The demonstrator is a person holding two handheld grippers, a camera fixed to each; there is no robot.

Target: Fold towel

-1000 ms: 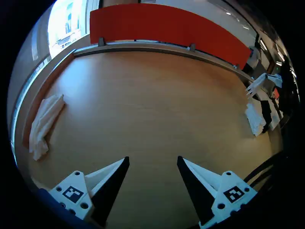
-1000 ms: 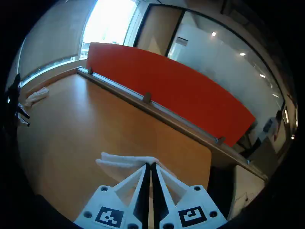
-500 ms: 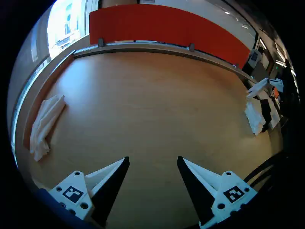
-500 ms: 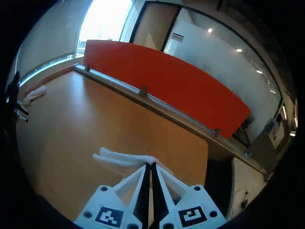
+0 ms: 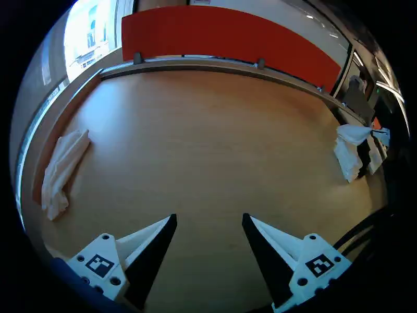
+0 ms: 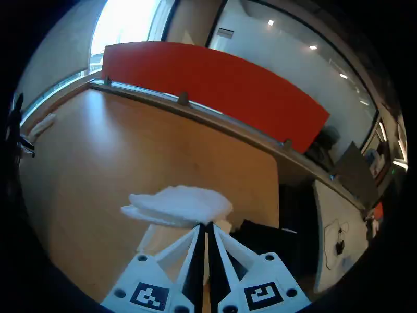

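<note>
Right gripper view has your right claw clamped tight on the bunched white towel just ahead of its tips, your left claw gaping empty well off, so that thin bite could slip and dump it over the edge of the desk.

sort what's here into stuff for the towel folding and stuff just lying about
In the job: white towel, pinched in the right claw; left claw, open; table.
Lying about: crumpled cloth at the table's edge; red divider.
</note>
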